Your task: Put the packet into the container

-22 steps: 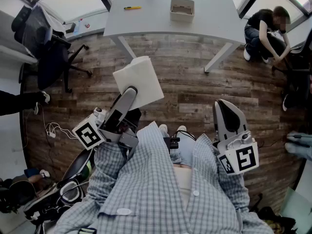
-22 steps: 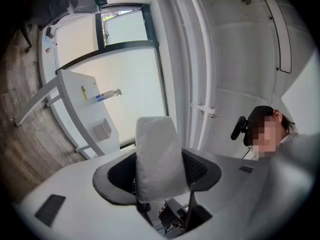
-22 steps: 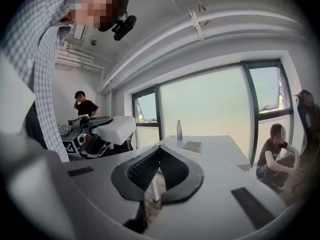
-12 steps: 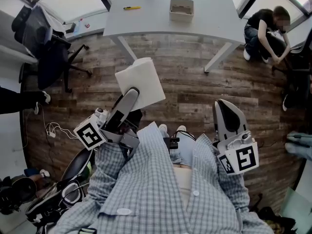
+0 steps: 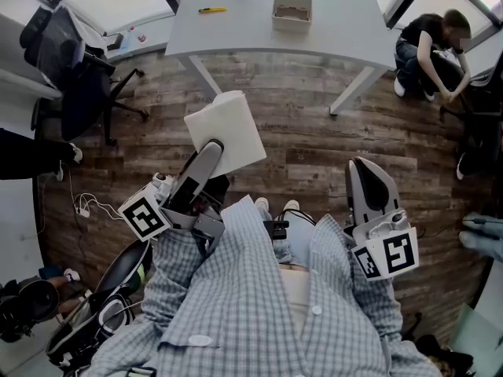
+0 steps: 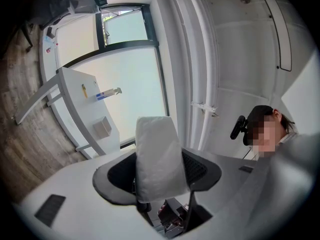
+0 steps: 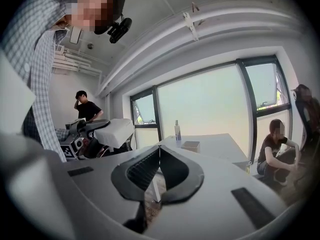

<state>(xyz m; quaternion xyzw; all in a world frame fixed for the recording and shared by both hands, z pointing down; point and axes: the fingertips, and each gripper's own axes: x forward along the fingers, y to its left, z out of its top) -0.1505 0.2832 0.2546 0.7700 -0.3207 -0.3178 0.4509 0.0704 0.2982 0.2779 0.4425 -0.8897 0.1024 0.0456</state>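
Nearest, by the checked shirt (image 5: pixel 251 305): right gripper (image 5: pixel 361 171) low at the side, jaws together tip to tip, nothing between them.

Just beside it: left gripper (image 5: pixel 209 151) clamped on the lower end of the white packet (image 5: pixel 228 124), with the packet standing up out of the jaws and angled ahead over the wooden floor (image 5: pixel 314 124).

Against a second ago: packet nudged a little forward and up in the head view, then held there. Same grip, no sign of slipping. Right gripper in the same place.

Further off, across bare floor: white table (image 5: pixel 236 34), with the open-topped container (image 5: pixel 291 12) on it, well apart from the packet and barely shifted in view.

Likely meaning: carrying stage only, approach hardly begun. Left to do, by the look of it: close the gap to the table, bring the packet over the open top, then let go.
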